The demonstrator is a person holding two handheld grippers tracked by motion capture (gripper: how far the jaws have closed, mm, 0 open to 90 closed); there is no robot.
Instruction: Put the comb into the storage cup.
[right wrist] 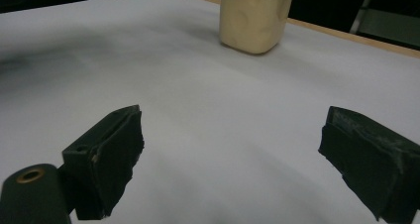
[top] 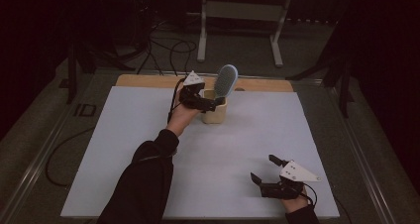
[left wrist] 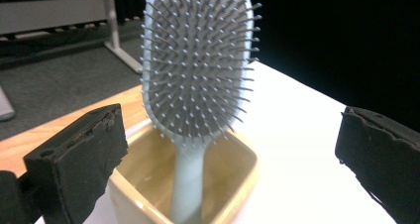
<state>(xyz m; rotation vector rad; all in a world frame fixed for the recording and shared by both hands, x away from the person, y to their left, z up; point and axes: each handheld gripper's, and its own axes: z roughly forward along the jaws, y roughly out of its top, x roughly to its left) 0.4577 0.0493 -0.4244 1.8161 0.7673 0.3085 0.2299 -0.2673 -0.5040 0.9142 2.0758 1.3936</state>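
Note:
A pale blue hairbrush stands handle-down in a cream square cup at the back middle of the white sheet. My left gripper is open at the cup's left side, level with its rim. In the left gripper view the bristled brush head rises from the cup, and the two jaws of the gripper stand wide apart on either side without touching it. My right gripper rests open near the front right, holding nothing. In the right gripper view the gripper faces the cup from far off.
The white sheet covers a wooden table whose bare edge shows at the back. Behind the table a white metal stand and black cables lie on the grey floor. A sleeved left forearm crosses the sheet's front.

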